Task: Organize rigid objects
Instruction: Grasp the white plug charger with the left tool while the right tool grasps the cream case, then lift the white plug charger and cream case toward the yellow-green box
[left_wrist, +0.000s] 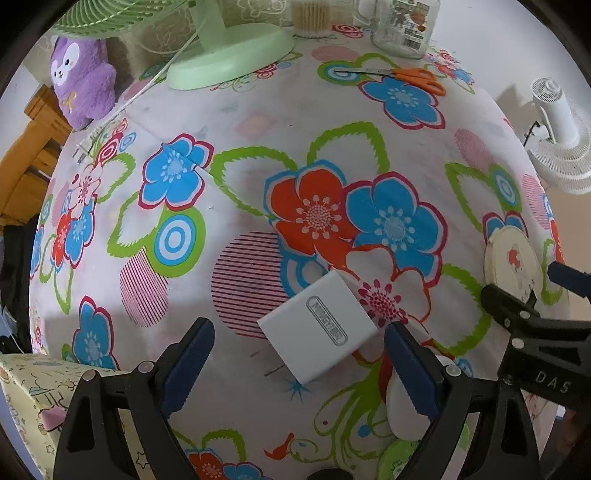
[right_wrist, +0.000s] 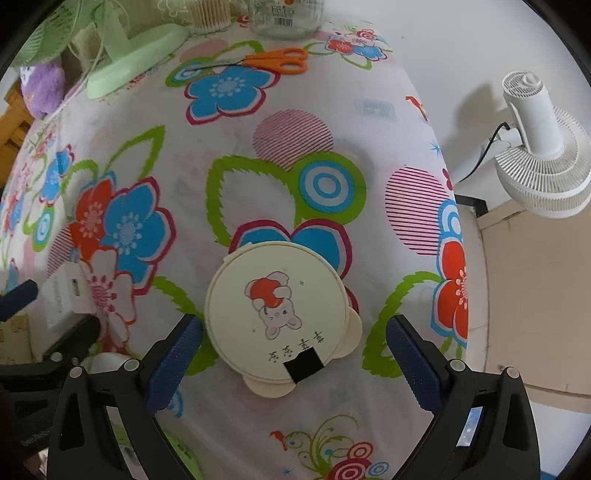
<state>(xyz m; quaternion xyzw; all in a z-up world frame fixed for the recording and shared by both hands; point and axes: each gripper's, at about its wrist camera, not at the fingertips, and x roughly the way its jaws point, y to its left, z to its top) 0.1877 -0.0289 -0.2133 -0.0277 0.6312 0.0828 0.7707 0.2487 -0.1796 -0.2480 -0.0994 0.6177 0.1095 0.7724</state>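
While both of my grippers point steeply down at the counter (left_wrist: 236, 122), I read the left gripper (left_wrist: 297, 363) as spread wide, its blue-padded jaws standing to either side of a white charger block (left_wrist: 319, 326) without touching it. That block lies flat on the flowered cloth, tilted diagonally, with its two metal prongs pointing toward the lower left of the left wrist view; its right corner sits just beside the right jaw. A small white rounded thing lies under that same jaw, and I cannot tell what it is.

My right gripper (right_wrist: 295, 363) is likewise wide open with nothing pressed between the pads. Between its jaws, and a little beyond them, lies a round cream lid (right_wrist: 277, 310) printed with a rabbit hugging a red fruit, a black patch at its near edge and small tabs sticking out around the rim. The left jaw stands very close to the lid's edge, though I cannot say if it touches; the right jaw is clearly apart from it.

From the left wrist view the lid (left_wrist: 511, 264) lies near the right edge of the counter, well apart from the charger, with the right gripper (left_wrist: 532, 295) just in front of it. At the far end of the counter I see orange-handled scissors (left_wrist: 402, 75), a glass jar (left_wrist: 404, 26), a tub of cotton swabs (left_wrist: 310, 16), a green fan's base (left_wrist: 231, 53) and a purple plush toy (left_wrist: 81, 79). A white fan (right_wrist: 543, 144) stands off the counter to the right.
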